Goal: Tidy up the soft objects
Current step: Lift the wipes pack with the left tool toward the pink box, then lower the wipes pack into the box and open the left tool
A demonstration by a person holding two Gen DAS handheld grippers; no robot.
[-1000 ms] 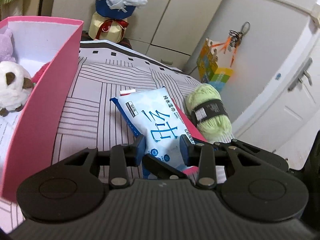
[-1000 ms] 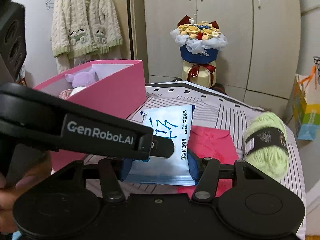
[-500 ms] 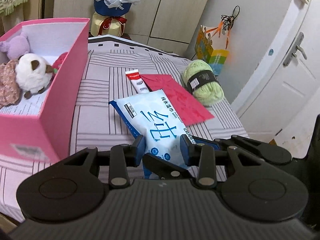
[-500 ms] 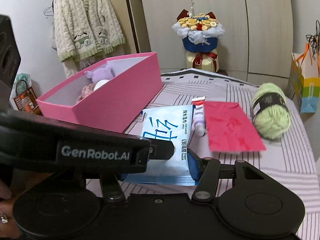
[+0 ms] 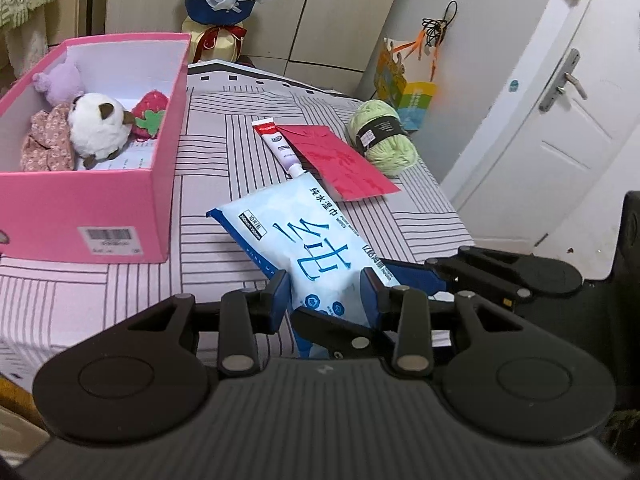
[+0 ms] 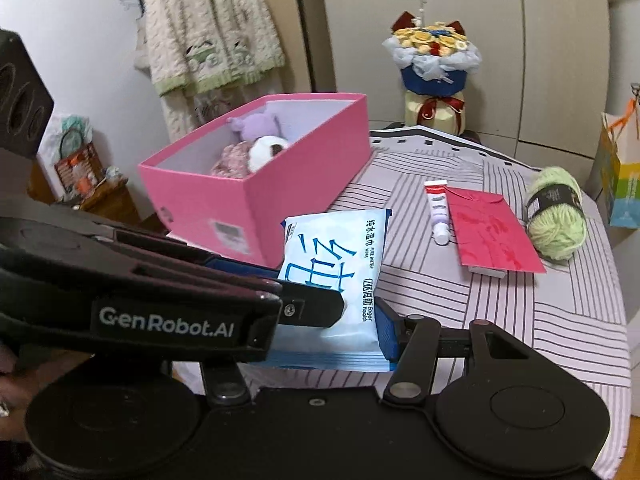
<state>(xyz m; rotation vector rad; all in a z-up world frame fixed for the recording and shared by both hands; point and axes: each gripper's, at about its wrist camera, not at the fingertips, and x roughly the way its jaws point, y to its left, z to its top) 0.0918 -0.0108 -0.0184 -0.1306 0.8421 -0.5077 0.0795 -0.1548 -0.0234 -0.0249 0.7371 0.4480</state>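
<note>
Both your left fingers [image 5: 325, 294] and right fingers [image 6: 390, 330], narrowly parted, pinch the near end of the pale blue soft wet-wipes pack [image 5: 294, 246], lifted over the striped counter [image 5: 224, 168], right of the pink cardboard box [image 5: 86, 210].

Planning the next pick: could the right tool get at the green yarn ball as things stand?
Probably not yet: the right tool and left tool both grip the blue-and-white wet-wipes pack; otherwise the green yarn ball lies unobstructed.

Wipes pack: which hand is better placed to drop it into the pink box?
Left, probably. Both grippers clamp the wipes pack, but the left gripper is on the pink box side; the right gripper sits farther away.
</note>
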